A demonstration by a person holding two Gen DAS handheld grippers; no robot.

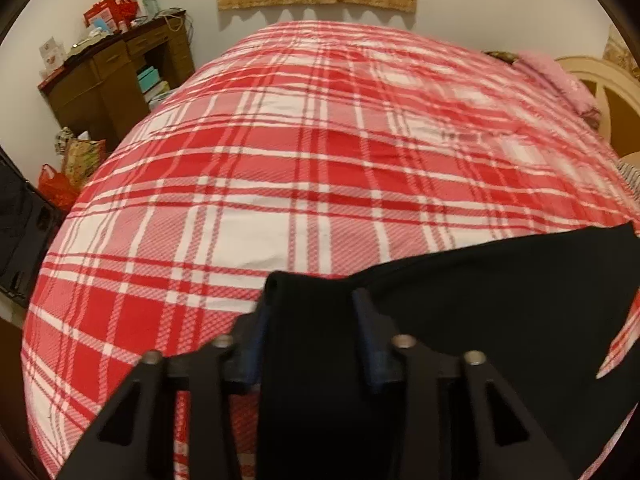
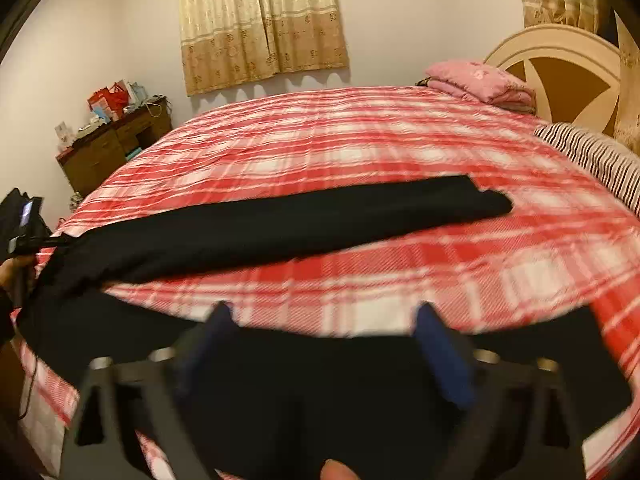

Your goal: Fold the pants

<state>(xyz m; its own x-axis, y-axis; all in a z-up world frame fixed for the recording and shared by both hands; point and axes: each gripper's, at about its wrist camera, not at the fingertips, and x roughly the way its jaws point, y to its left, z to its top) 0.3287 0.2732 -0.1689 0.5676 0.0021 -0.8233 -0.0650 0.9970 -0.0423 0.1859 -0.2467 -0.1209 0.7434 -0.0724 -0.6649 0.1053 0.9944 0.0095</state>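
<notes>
Black pants [image 2: 280, 224] lie on the red and white plaid bed [image 2: 360, 148]. One leg stretches across the bed from left to right; the near part [image 2: 320, 392] lies between my right gripper's fingers. My right gripper [image 2: 326, 320] is wide open over that cloth. In the left wrist view the pants [image 1: 480, 300] spread to the right, and a fold of them sits between the blue pads of my left gripper [image 1: 316, 304], which is shut on it. The left gripper also shows in the right wrist view [image 2: 28, 232] at the pants' left end.
A brown desk [image 1: 120, 76] with boxes and bags stands beyond the bed's left side. A pink folded blanket [image 2: 480, 80] and a striped pillow [image 2: 592, 156] lie at the headboard [image 2: 560, 60]. Curtains [image 2: 260, 24] hang on the far wall.
</notes>
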